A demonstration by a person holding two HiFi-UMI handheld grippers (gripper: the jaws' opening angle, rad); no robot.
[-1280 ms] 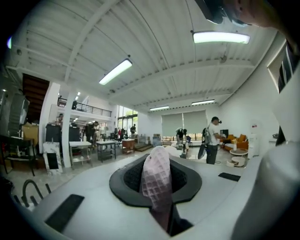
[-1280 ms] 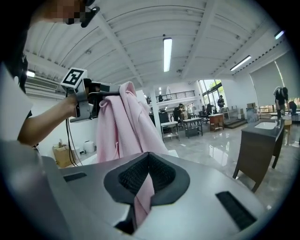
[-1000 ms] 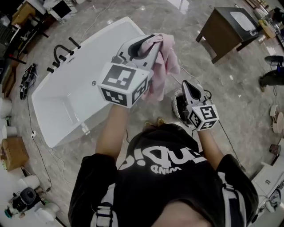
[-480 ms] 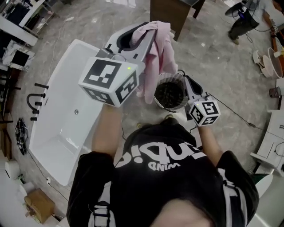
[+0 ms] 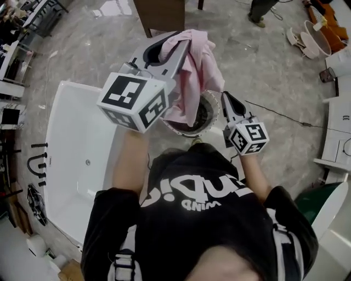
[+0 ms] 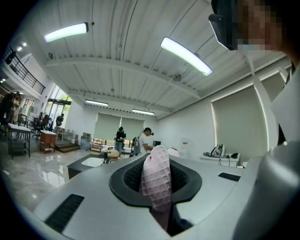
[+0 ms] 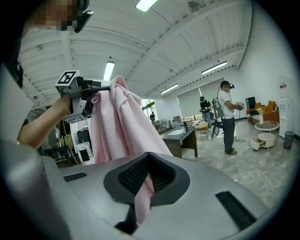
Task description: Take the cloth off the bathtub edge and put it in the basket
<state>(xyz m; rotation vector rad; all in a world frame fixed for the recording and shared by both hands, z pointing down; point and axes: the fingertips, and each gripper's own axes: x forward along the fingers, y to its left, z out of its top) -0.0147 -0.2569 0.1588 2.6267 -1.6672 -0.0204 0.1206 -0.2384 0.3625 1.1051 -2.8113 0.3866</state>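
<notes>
Head view looks steeply down on a grey marbled floor (image 5: pixel 263 77), with a white bathtub (image 5: pixel 71 142) along the left, black taps (image 5: pixel 35 164) on its far left rim, and a dark wooden cabinet (image 5: pixel 159 13) at the top edge. The pink cloth (image 5: pixel 192 71) is up in the air, off the tub, hanging from the left tongs (image 5: pixel 178 44) directly over the round basket (image 5: pixel 211 118), which stands on the floor just ahead of the person. The cloth's lower folds reach the basket's mouth; whether they touch it cannot be told. The right tongs (image 5: pixel 225 97) sit at the cloth's right edge, beside the basket rim. The left gripper view shows what the head view cannot: the left tongs (image 6: pixel 157 164) are clamped together on a waffle-textured fold of the cloth (image 6: pixel 157 183), under a ribbed white ceiling with strip lights (image 6: pixel 185 56), with two people (image 6: pixel 133 139) standing far off. The right gripper view shows the right tongs (image 7: pixel 145 173) likewise pinched on a narrow strip of the cloth (image 7: pixel 117 122), which rises to the left tongs held up at left, and a standing person (image 7: pixel 228 117) near a dark tabletop (image 7: pixel 180 136). In the head view a thin cable (image 5: pixel 279 115) crosses the floor on the right, and the left tongs' marker cube (image 5: pixel 134 101) and the cloth hide most of the basket.
</notes>
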